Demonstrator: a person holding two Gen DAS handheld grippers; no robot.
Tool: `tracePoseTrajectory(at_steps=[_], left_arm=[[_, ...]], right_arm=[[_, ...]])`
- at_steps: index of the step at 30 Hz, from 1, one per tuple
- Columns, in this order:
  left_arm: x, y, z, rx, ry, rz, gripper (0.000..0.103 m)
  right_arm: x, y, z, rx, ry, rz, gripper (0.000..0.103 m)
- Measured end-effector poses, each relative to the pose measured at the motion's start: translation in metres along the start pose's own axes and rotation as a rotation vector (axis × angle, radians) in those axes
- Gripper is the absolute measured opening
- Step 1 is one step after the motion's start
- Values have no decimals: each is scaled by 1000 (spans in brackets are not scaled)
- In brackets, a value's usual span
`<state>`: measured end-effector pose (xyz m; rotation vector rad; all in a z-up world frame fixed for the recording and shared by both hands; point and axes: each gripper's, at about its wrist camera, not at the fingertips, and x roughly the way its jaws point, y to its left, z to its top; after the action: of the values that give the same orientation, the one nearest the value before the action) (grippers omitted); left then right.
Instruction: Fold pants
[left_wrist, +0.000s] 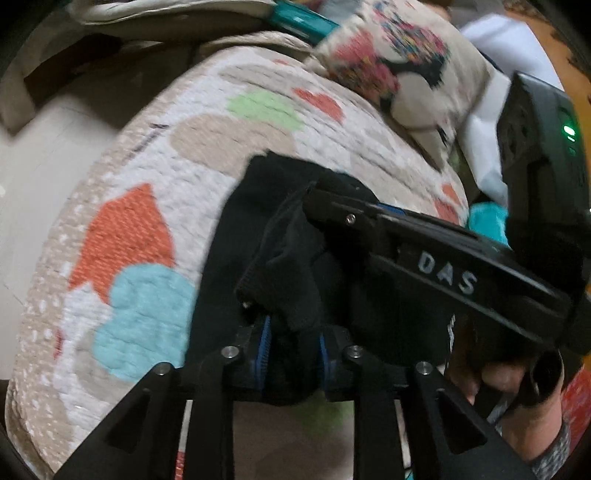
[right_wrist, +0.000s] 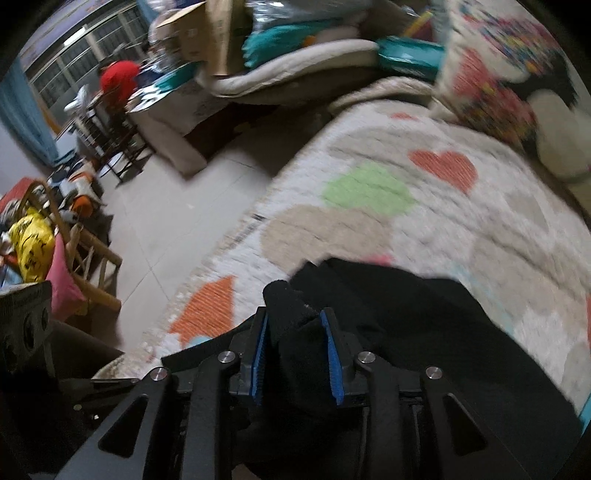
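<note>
Black pants (left_wrist: 236, 236) lie bunched on a rug with coloured hearts (left_wrist: 192, 136). In the left wrist view a fold of the black cloth stands up between the blue pads (left_wrist: 264, 347) of my left gripper (left_wrist: 293, 350) and fills the gap. My right gripper (left_wrist: 314, 199) comes in from the right, marked "DAS", with its tip on the same pile. In the right wrist view my right gripper (right_wrist: 295, 354) holds a raised wad of the pants (right_wrist: 424, 332) between its blue pads (right_wrist: 258, 354). Both tools point steeply down. The picture is blurred.
The rug (right_wrist: 369, 229) ends at a tiled floor (right_wrist: 192, 206) on the left. A patterned cushion (right_wrist: 517, 92) lies at the rug's far right. Boxes and bedding (right_wrist: 258, 62) are piled beyond, with wooden chairs and clutter (right_wrist: 48, 236) at far left. A hand (left_wrist: 509, 384) holds the right tool.
</note>
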<state>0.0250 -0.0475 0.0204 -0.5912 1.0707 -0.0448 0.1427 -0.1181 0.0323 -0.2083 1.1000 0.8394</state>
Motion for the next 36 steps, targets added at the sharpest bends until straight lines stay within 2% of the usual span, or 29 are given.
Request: tracePoseTrajectory(at_steps=[2, 5, 7, 10, 14, 18, 20, 22, 24, 26, 28, 29, 30, 31, 32, 33, 34, 36], left_arm=[[2, -10, -8, 40, 27, -29, 33], [0, -21, -16, 78, 63, -67, 44], [-5, -24, -21, 97, 77, -93, 49], [-20, -23, -28, 137, 104, -129, 51], [-40, -8, -25, 136, 61, -121, 51], [-37, 10, -13, 51, 27, -78, 51], [-24, 16, -8, 27, 21, -46, 51], [-10, 19, -8, 29, 38, -19, 51], [2, 22, -12, 36, 63, -7, 51], [11, 24, -17, 60, 74, -6, 51], [11, 24, -21, 103, 62, -1, 51], [10, 23, -22, 129, 67, 4, 51], [8, 23, -23, 144, 78, 6, 51], [6, 21, -21, 150, 95, 5, 51], [1, 23, -18, 135, 114, -16, 51], [-1, 23, -14, 118, 119, -36, 51], [-6, 26, -6, 86, 117, -64, 51], [-9, 29, 8, 57, 100, -66, 51]], right_arm=[[-5, -16, -12, 35, 1, -26, 33], [-19, -42, -25, 105, -12, -82, 42], [-33, -58, -30, 153, -31, -120, 43], [-58, -70, -37, 211, -84, -194, 44], [-88, -67, -40, 246, -177, -184, 44], [-95, -46, -34, 275, -225, -18, 44], [-81, -41, -33, 346, -206, 150, 44], [-56, -45, -39, 433, -153, 235, 44], [-38, -50, -47, 483, -108, 205, 44], [-25, -62, -61, 526, -44, 63, 44], [-21, -74, -72, 548, -19, -8, 33], [-24, -79, -77, 556, -29, 0, 22], [-30, -83, -81, 564, -37, -4, 20], [-33, -84, -82, 569, -45, -15, 20], [-43, -84, -82, 572, -62, -73, 23], [-51, -83, -83, 564, -70, -168, 30], [-57, -83, -84, 549, -80, -240, 31], [-68, -81, -90, 541, -112, -234, 30]])
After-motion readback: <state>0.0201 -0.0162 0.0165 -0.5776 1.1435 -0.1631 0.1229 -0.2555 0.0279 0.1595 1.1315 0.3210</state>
